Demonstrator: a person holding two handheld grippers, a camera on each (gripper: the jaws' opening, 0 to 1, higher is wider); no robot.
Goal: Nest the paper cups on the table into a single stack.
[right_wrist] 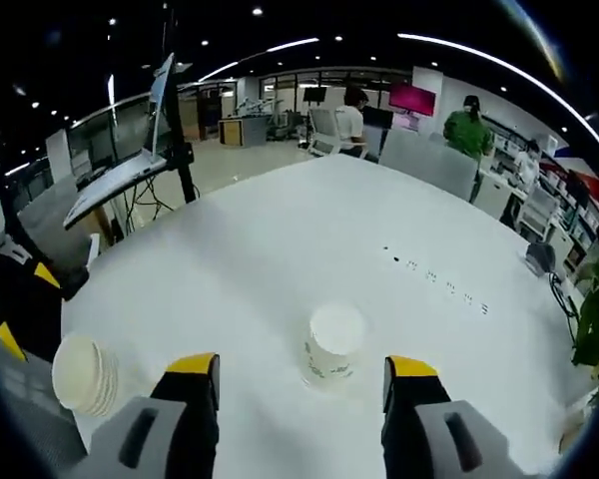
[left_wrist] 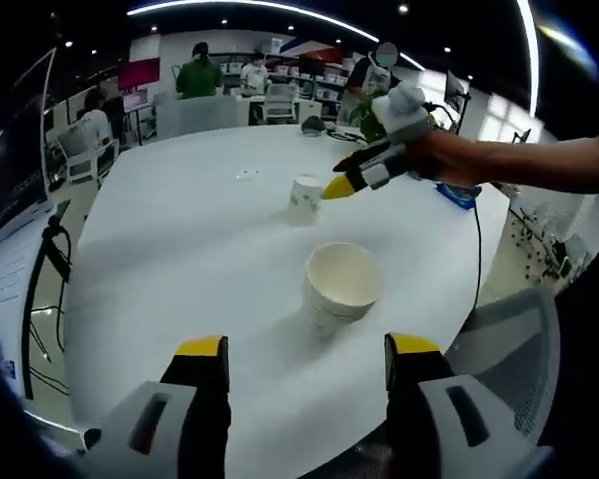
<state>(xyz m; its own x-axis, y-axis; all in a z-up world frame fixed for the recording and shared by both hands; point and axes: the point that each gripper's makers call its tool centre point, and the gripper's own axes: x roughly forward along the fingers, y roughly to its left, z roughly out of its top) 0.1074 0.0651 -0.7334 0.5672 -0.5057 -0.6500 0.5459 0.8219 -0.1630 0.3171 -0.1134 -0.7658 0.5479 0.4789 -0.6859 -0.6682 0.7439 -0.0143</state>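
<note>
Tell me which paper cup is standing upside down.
The far cup beside the right gripper, bottom up. The near cup shows its open mouth.

We see two white paper cup items on the table: a nested stack (left_wrist: 341, 287) lying tilted, its open mouth facing the left gripper view, and a single cup (right_wrist: 332, 345) standing upside down, well apart.

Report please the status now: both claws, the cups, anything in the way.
Left claw open, empty, short of cup stack. Right claw open, closing on upside-down single cup. White table between the cups bare, nothing in the way.
</note>
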